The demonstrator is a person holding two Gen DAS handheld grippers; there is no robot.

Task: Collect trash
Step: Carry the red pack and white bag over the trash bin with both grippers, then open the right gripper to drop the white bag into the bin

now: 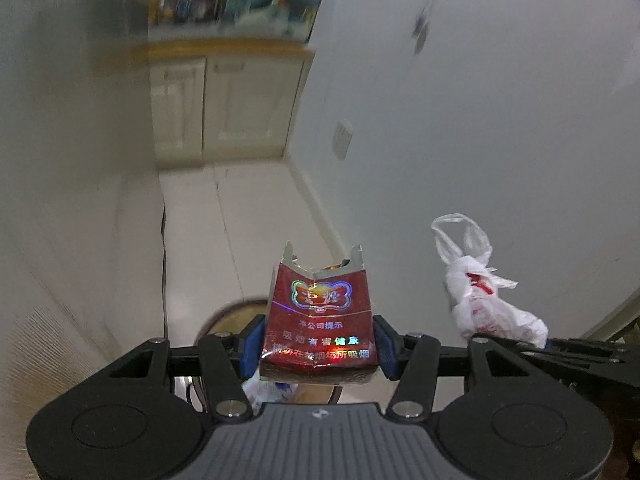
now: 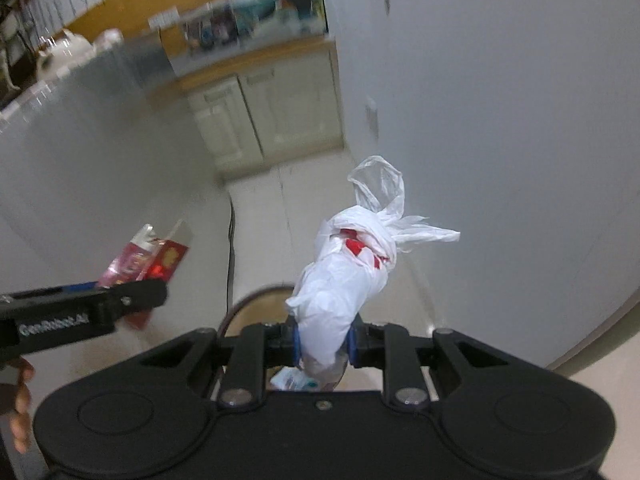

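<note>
Two loads held: left gripper (image 1: pixel 318 346) clamps pack (image 1: pixel 318 308), right gripper (image 2: pixel 323 346) clamps bag (image 2: pixel 340 284); bin (image 2: pixel 256 300) directly below both.

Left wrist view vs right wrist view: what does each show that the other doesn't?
Left wrist only: the printed front of the red cigarette pack, its torn-open top, and the left gripper with jaws closed on its sides.

Right wrist only: the person's hand, a white teapot-like object at upper left, and the right gripper with jaws closed on the tied white plastic bag.

Both: pack, bag, cream cabinet doors, a black cord down the floor edge, and a round rim below the grippers.
</note>
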